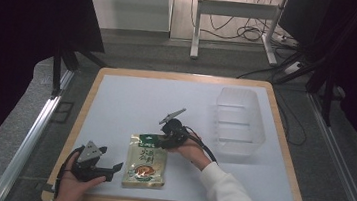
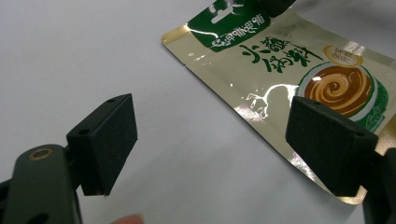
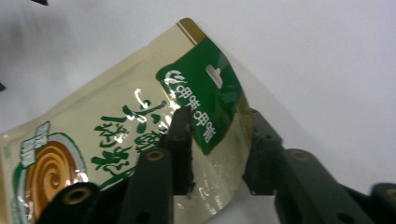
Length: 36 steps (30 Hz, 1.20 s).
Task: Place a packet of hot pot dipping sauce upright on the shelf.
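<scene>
I see a white-topped table (image 1: pixel 131 100) with a wooden rim. On it lie a gold-and-green pouch (image 1: pixel 146 167) and, well apart, a clear plastic bin (image 1: pixel 238 122).

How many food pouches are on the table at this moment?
1. The pouch lies near the table's front edge, its green top corner gripped by the right gripper. The clear bin at the right looks empty.

The gold-and-green food pouch (image 2: pixel 280 60) carries green Chinese characters, too unclear to read.
</scene>
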Tool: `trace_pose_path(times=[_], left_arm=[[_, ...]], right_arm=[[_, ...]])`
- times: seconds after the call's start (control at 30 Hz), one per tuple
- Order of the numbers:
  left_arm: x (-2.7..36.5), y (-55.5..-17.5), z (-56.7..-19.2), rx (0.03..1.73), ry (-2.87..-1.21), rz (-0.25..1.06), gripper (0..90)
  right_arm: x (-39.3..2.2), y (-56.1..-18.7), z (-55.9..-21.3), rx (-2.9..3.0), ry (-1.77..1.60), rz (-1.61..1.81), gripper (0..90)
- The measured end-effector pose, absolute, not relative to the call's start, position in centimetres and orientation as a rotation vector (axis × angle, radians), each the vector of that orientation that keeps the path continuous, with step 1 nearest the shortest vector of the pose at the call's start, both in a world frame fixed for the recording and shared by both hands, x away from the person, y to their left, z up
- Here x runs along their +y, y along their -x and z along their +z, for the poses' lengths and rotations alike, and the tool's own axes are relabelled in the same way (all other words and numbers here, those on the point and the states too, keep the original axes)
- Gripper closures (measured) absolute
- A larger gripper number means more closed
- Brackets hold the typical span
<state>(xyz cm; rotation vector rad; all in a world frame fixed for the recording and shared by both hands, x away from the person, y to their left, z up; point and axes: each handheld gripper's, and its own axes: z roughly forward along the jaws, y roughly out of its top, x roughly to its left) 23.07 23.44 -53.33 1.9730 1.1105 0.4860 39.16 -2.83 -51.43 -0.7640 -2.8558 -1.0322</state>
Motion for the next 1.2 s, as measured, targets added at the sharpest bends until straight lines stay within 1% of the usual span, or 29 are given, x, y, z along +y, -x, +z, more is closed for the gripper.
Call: trace_pose_path(times=[0.13,0.37,0.93,1.07,1.2], left_arm=[[23.4,-23.1,-53.3,1.109,-1.974,0.486,16.7],[23.5,-23.1,-53.3,1.109,-1.972,0.487,16.8],[23.5,-23.1,-53.3,1.111,-1.971,0.486,16.7],[23.5,-23.1,-53.3,1.111,-1.970,0.487,16.8],[23.5,-23.1,-53.3,1.112,-1.970,0.485,16.7]], right_arm=[[-2.8,-39.1,-51.3,-2.881,0.754,-1.029,81.1],[-2.8,-39.1,-51.1,-2.879,0.722,-1.035,87.2],[-2.8,-38.0,-48.9,-2.940,0.633,-1.079,89.0],[-3.1,-37.6,-47.5,-2.932,0.602,-1.134,89.0],[-3.5,-36.9,-45.4,-2.926,0.527,-1.232,89.1]])
